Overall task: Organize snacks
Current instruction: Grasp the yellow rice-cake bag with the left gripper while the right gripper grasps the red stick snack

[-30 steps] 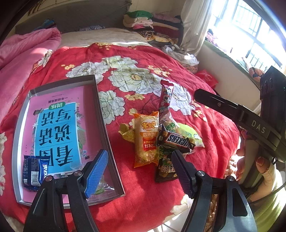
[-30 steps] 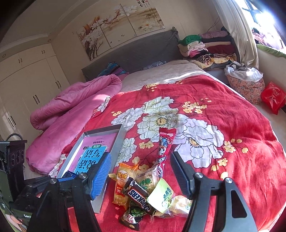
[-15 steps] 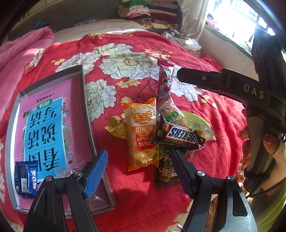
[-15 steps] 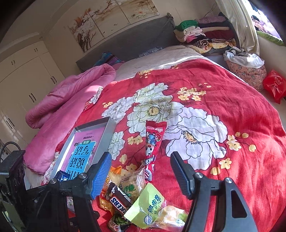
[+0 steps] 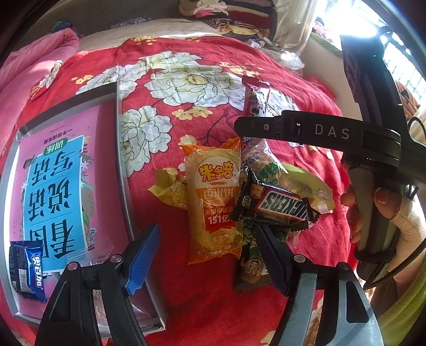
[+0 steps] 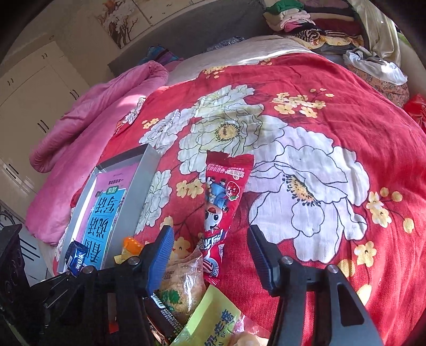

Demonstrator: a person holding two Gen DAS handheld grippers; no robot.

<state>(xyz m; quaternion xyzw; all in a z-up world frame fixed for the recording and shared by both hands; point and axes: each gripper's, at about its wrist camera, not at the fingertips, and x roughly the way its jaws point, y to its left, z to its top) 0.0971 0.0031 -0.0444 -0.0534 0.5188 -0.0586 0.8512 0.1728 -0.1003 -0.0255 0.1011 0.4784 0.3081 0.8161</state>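
Note:
A pile of snacks lies on the red flowered bedspread: an orange rice-cracker bag [image 5: 215,202], a Snickers bar [image 5: 277,206], a green packet [image 5: 251,262] and a long red strawberry packet [image 6: 223,205]. A grey tray [image 5: 123,170] with a pink and blue book holds a blue Oreo pack [image 5: 25,268]. My left gripper [image 5: 205,255] is open, its fingers on either side of the orange bag's near end. My right gripper [image 6: 210,255] is open over the red packet's lower end.
A pink quilt [image 6: 87,119] lies at the bed's left. Folded clothes [image 6: 306,21] are stacked by the headboard. A yellow-green packet [image 6: 213,319] and a clear grain bar [image 6: 183,287] sit under the right gripper. A window [image 5: 399,53] is at the right.
Both grippers have moved forward and down toward the snack pile. The right gripper now hangs over the red packet. Both stay open.

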